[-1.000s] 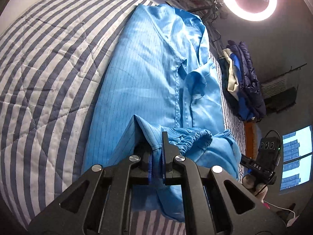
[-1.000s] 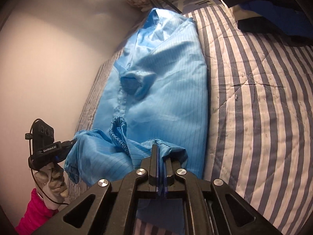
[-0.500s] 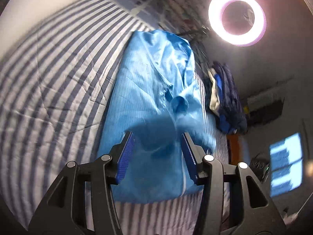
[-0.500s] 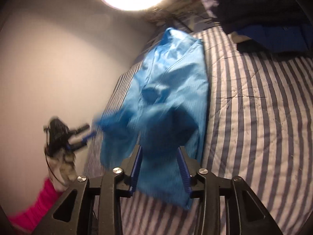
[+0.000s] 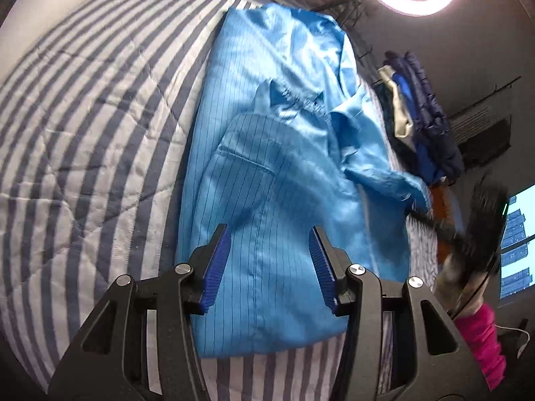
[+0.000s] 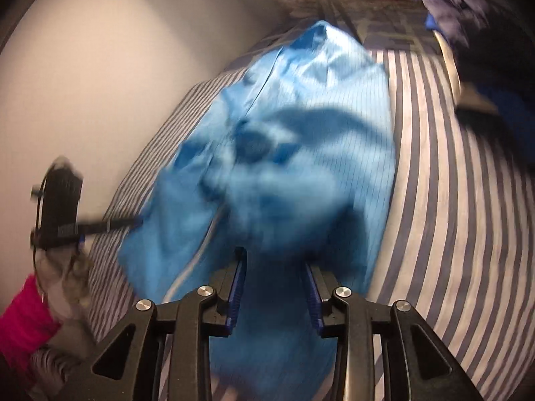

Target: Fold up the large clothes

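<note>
1. Blue garment [image 5: 267, 173] lies lengthwise on the striped bed [image 5: 83, 140], its near end doubled up over the middle, likely to shorten it for the next fold.
2. Left tongs [image 5: 269, 264] stand parted above the cloth, blue pads [image 5: 215, 267] gripping nothing.
3. Right tongs [image 6: 274, 294] are likewise apart and empty; that view is blurred.
4. Spare clothes [image 5: 421, 107] sit piled at the bed's far side, clear of the folding.

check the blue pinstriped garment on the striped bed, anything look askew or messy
The fold is uneven. On the light blue pinstriped garment, one sleeve sticks out sideways toward the bed's right edge instead of lying tucked in, and the elastic cuff sits bunched on top. The striped quilt looks fine.
</note>
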